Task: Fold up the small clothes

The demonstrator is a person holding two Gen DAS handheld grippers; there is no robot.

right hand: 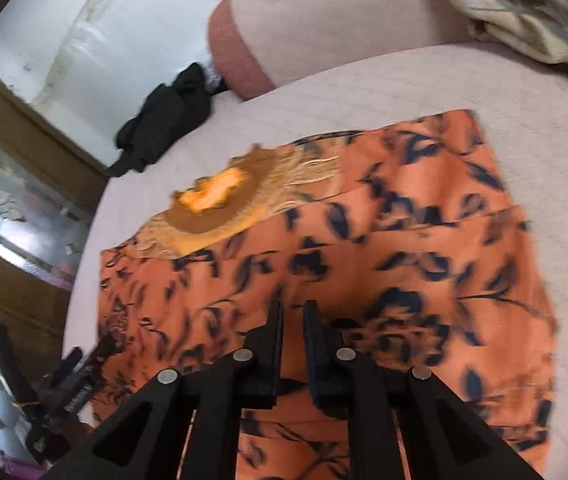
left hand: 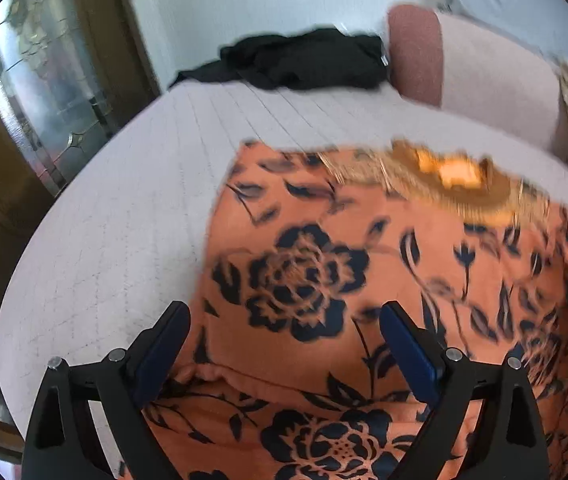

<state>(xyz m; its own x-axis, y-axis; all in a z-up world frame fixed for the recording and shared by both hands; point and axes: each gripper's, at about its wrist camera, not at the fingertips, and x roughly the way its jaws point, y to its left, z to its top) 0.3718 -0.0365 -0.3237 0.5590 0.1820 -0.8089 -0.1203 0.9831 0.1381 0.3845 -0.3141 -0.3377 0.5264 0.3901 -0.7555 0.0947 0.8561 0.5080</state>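
An orange garment with a dark floral print [left hand: 364,280] lies spread on the pale quilted bed [left hand: 124,220], its gold embroidered neckline [left hand: 444,176] toward the far side. My left gripper [left hand: 284,324] is open, hovering over the garment's near left part above a fold. In the right wrist view the same garment [right hand: 404,248] fills the middle, neckline [right hand: 212,200] at the left. My right gripper [right hand: 293,312] hangs over the cloth with its fingers almost together and only a narrow gap between them; nothing shows between them. The left gripper [right hand: 64,384] shows at the garment's left edge.
A crumpled black garment [left hand: 304,60] lies at the far end of the bed, also in the right wrist view [right hand: 164,116]. A pink bolster [left hand: 464,64] and a patterned pillow [right hand: 516,8] lie at the head. A wooden glass-paned door [left hand: 36,92] stands left.
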